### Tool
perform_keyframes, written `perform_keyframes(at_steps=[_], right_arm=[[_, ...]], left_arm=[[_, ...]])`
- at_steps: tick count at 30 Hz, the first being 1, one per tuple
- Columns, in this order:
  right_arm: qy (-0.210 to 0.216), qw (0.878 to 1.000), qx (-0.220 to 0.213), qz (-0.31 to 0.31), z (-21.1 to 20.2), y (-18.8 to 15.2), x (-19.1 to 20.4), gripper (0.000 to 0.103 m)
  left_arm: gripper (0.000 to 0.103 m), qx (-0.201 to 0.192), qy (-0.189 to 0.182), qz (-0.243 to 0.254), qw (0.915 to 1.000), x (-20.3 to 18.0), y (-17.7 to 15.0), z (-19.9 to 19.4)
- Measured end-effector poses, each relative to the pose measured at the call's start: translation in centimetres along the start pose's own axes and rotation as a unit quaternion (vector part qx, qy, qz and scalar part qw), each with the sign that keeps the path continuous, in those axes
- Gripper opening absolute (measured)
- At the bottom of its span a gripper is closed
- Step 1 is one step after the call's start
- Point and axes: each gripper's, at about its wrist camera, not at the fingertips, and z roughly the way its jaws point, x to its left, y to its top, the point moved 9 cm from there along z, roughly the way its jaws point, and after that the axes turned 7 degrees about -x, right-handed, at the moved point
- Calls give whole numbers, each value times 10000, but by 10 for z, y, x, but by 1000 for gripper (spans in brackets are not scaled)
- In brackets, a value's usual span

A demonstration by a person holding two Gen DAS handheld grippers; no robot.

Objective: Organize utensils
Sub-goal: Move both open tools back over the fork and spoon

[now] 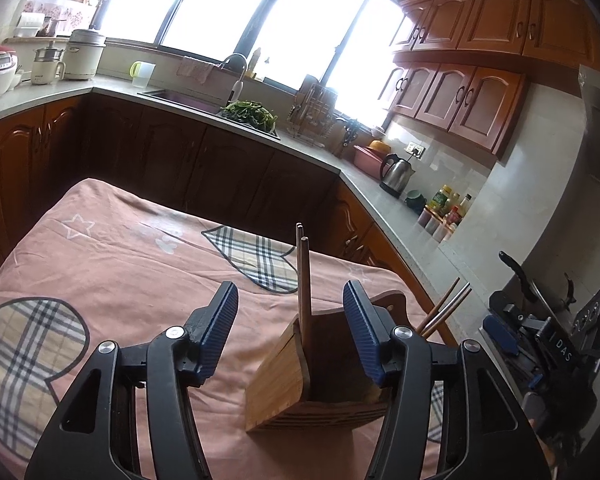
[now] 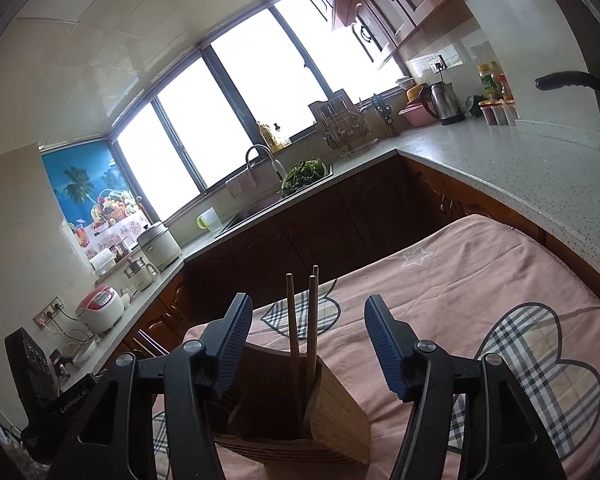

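Both the left gripper (image 1: 290, 312) and the right gripper (image 2: 308, 328) are spread and empty, each at lower centre of its frame, over the wooden holder (image 1: 284, 392) with chopsticks (image 1: 303, 280) upright inside, on the pink cloth (image 1: 132, 264).

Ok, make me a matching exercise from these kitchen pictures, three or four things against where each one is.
Things:
1. chopsticks
2. kettle
3. greens
4. wooden holder

Places:
A. by the sink
B. on the pink cloth
C. standing in the wooden holder
D. on the counter near the wall socket

Pairs: 1-C, 2-D, 3-A, 4-B
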Motion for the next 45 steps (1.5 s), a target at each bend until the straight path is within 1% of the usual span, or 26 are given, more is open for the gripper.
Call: perform_keyframes(at_steps=[3,5,6,7,9,12,17,20,24,28,31,35,45], right_arm=[[36,10000,-9,23,-5,0,0,79],[57,10000,-4,35,-8,-3,1,82],[66,10000,8,37,-10,-4,1,84],[75,10000,31,40,-12,-6,1,85],[95,9999,95,43,-16,-9,1,88],[134,9998,149,70,-26,-14,2,90],[122,9996,231,143,-44,-21,0,90],[101,9994,286,189,-57,-28,-2,90],[86,9988,420,224,-72,-39,-3,90],[80,9982,524,277,-92,-49,-3,90],[89,9979,602,240,-107,-60,-1,90],[96,9964,811,221,-123,-76,1,90],[56,9933,1146,109,-157,-116,3,90]], left_arm=[[71,27,61,-18,10000,3,-3,-6],[78,76,102,-13,9999,5,-7,-10],[84,124,133,-17,9998,6,-9,-12],[86,172,142,-38,9997,7,-12,-14],[87,231,113,-65,9996,8,-16,-20],[89,337,136,-68,9993,11,-24,-29],[89,531,74,-144,9985,18,-38,-48],[89,605,104,-198,9979,22,-47,-60],[89,790,105,-188,9966,24,-61,-77],[89,875,63,-190,9960,24,-73,-97],[89,933,75,-164,9955,26,-81,-112],[89,964,158,-210,9950,34,-92,-130],[89,1176,311,-264,9922,48,-126,-158]])
